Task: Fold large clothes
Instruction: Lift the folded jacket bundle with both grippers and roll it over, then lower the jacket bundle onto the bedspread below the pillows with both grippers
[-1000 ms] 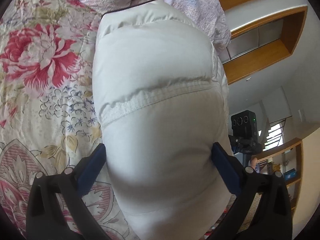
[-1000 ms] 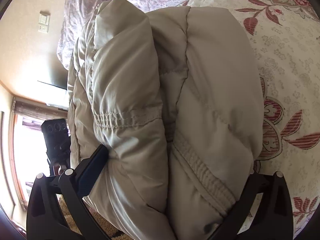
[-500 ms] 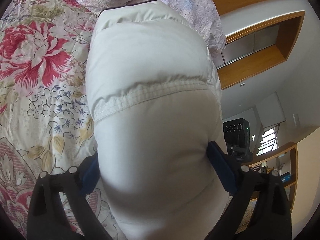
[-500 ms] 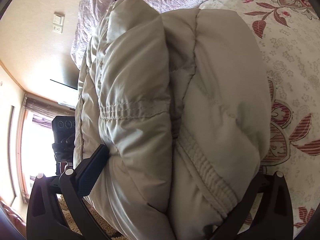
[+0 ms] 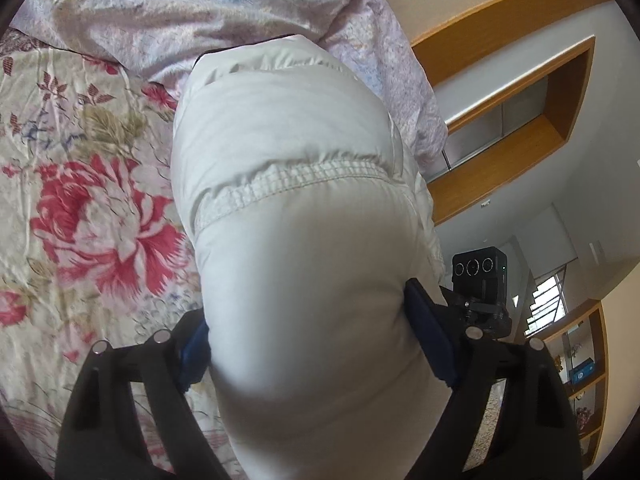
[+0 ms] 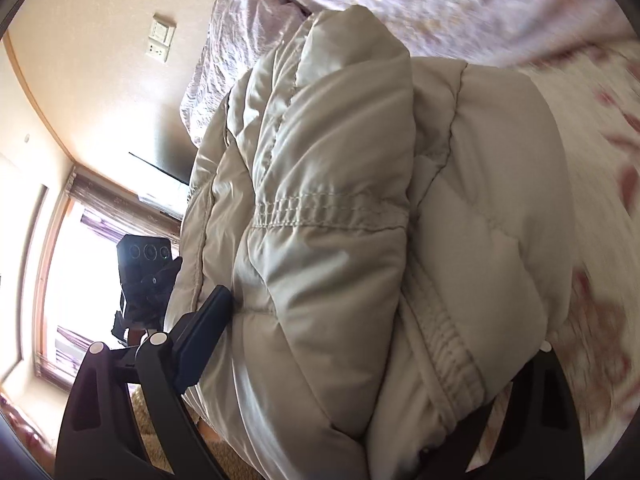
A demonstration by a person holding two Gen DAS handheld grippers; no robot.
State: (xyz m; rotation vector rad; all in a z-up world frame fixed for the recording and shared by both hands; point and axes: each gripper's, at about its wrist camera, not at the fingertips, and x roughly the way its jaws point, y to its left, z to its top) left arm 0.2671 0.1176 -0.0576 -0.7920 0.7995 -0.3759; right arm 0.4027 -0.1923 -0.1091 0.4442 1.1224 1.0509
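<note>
Hand-held grippers' (image 5: 304,344) closing jaws around puffy jacket (image 5: 288,152)

Floral bedspread (image 5: 80,208) (rose-patterned) carries puffy jacket (image 5: 296,240) and lilac quilt (image 5: 180,12).

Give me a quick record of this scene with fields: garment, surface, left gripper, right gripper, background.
garment: pale puffy quilted jacket, folded into a thick bundle
surface: bed with floral bedspread; lilac duvet behind the jacket
left gripper: jaws closing, the bundle bulging between the pads
right gripper: jaws closing around doubled jacket layers
background: black camera on a stand, wooden shelves, wall switch plate
</note>
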